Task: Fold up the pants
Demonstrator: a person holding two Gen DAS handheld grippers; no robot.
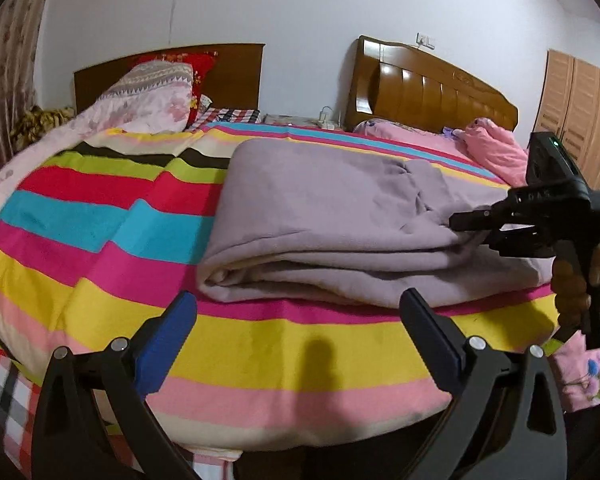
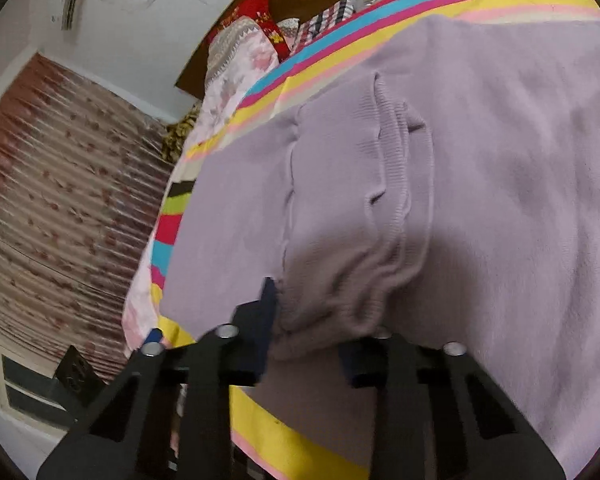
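Note:
Lilac pants point(image 1: 320, 216) lie folded in layers on a striped bedspread point(image 1: 100, 216). My left gripper point(image 1: 298, 304) hovers open above the bed's front edge, just short of the pants' near fold, with nothing between its blue-padded fingers. In the left wrist view my right gripper point(image 1: 460, 226) reaches in from the right and pinches the top layer. Seen in the right wrist view, the right gripper point(image 2: 308, 332) is shut on a bunched ribbed band of the pants point(image 2: 500, 160). A hand point(image 1: 596, 264) holds its handle.
A patterned pillow point(image 1: 152, 92) and a red cushion point(image 1: 196, 68) lean on the left headboard. A pink quilt point(image 1: 496, 144) lies at the far right below a second headboard point(image 1: 428, 92). A wardrobe point(image 1: 580, 108) stands right, a flowered curtain point(image 2: 52, 184) left.

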